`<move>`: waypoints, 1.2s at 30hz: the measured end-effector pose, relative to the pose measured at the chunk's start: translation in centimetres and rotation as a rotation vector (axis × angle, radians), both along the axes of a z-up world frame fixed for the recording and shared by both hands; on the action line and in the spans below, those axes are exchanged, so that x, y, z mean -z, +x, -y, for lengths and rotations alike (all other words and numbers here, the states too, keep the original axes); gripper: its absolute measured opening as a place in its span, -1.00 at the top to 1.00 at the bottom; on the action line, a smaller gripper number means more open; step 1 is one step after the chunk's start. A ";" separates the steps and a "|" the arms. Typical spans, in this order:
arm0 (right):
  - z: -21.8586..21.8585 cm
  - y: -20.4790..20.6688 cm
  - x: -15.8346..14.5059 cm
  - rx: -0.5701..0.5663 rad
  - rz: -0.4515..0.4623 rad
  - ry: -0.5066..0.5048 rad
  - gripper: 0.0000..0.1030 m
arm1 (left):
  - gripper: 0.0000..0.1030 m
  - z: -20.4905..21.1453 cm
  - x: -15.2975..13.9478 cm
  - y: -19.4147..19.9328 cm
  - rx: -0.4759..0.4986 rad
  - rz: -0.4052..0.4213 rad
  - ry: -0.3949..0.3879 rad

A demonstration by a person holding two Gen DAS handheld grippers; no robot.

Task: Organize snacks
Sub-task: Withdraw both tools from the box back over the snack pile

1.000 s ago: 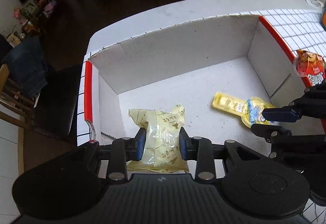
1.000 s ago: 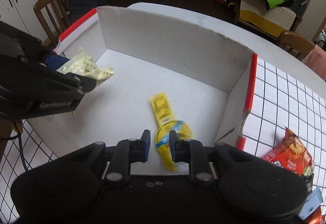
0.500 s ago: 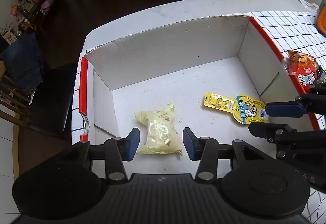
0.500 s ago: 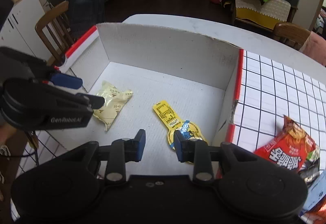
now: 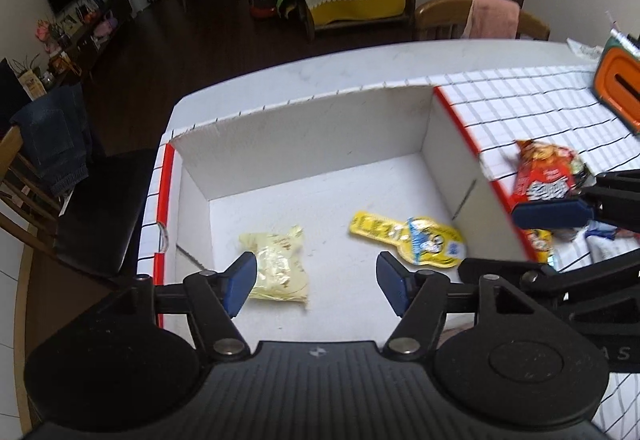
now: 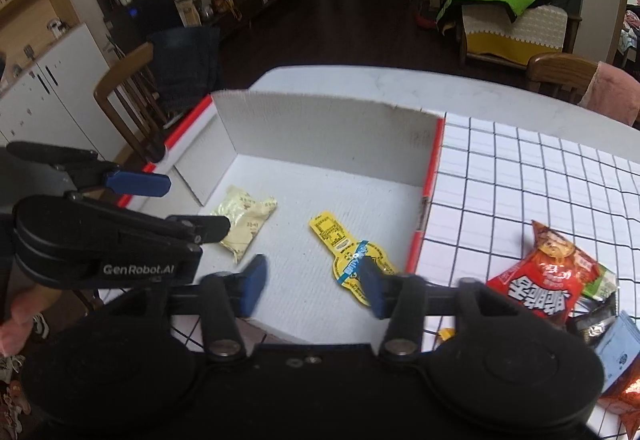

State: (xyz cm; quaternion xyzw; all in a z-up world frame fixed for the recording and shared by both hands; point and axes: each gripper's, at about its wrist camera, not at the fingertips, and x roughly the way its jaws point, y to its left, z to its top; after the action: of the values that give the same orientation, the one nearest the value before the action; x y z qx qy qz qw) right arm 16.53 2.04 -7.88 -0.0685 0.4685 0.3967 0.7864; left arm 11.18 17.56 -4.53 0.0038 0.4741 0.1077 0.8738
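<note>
Setting: a white cardboard box with red-edged rims is set on a table under a grid-patterned cloth; the box is open at the top.
Left gripper: the jaws are held apart and have just been opening; nothing is clamped; the pale yellow packet is seen flat on the box floor just beyond its blue pads, near the box's left wall.
Right gripper: the jaws are likewise parted and have just been opening; nothing is gripped; the bright yellow pouch is left lying on the box floor toward the right wall.
Done: two snacks are placed inside the box, well apart from each other; both appear released.
Left to do: a red snack bag and several other packets are piled on the cloth outside the box's right wall; these are judged still to be sorted.
Progress: judged early, with more outside than in.
</note>
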 end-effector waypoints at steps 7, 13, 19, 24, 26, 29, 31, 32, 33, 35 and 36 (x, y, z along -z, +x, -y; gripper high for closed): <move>3.6 -0.3 -1.8 0.000 0.016 0.061 -0.54 | -0.39 3.0 -1.6 -1.3 -0.006 0.054 -0.007; 7.4 -0.5 -3.0 0.000 0.031 0.099 -0.71 | -0.51 5.9 -2.4 -1.8 -0.020 0.083 -0.032; 11.5 -0.6 -3.1 0.005 0.039 0.112 -0.73 | -0.56 9.7 -2.3 -2.3 -0.009 0.101 -0.052; 15.5 -0.5 -2.7 0.024 0.050 0.126 -0.93 | -0.60 12.9 -1.9 -2.5 0.004 0.115 -0.057; 17.1 -0.3 -2.3 0.029 0.047 0.125 -0.94 | -0.60 14.0 -1.7 -2.5 0.004 0.126 -0.060; 19.2 -0.2 -1.6 0.043 0.053 0.113 -0.98 | -0.64 15.3 -1.4 -2.7 -0.006 0.165 -0.060; 20.4 -0.1 -1.0 0.046 0.056 0.100 -0.99 | -0.65 16.1 -1.0 -2.7 -0.001 0.173 -0.056; 21.1 -0.1 -0.7 0.049 0.055 0.093 -0.99 | -0.65 16.5 -0.8 -2.5 0.004 0.166 -0.061; 21.8 -0.1 -0.4 0.050 0.056 0.087 -0.99 | -0.65 16.8 -0.6 -2.4 0.009 0.157 -0.068; 23.0 0.0 0.3 0.047 0.057 0.074 -0.99 | -0.65 17.5 0.0 -2.1 0.016 0.140 -0.068; 23.5 0.0 0.7 0.046 0.056 0.066 -0.99 | -0.65 17.8 0.3 -1.9 0.022 0.131 -0.067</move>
State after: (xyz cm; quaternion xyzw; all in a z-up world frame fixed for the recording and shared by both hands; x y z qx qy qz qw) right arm 16.55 -21.49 -8.56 -0.0429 0.4344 0.3919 0.8099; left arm 9.28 -0.26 -4.85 -0.0271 0.4193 0.0821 0.9037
